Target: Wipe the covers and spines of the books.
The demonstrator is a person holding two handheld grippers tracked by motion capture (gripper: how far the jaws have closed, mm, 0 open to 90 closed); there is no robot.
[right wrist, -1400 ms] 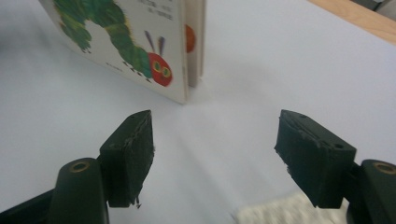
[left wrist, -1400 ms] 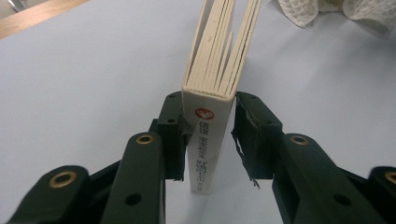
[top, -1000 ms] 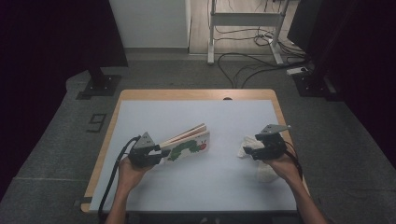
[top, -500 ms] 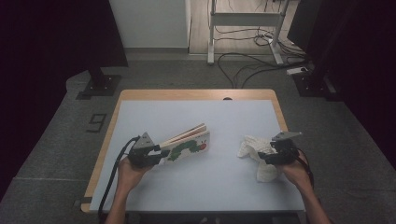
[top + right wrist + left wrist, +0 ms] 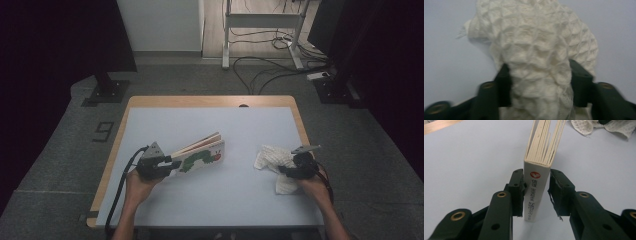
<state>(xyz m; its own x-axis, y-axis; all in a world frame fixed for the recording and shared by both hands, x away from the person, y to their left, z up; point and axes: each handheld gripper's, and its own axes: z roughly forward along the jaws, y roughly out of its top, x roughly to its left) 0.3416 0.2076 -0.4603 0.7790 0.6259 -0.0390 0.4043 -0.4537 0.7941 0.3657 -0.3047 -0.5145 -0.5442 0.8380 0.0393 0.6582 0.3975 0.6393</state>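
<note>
Just one book (image 5: 201, 154), one cloth (image 5: 270, 156).

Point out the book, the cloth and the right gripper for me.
book (image 5: 200, 155): high view, its caterpillar cover.
cloth (image 5: 536, 52): right gripper view, its waffle weave.
right gripper (image 5: 283, 171): high view, between its fingertips.

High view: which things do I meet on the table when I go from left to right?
left tool → picture book → white waffle cloth → right tool
</note>
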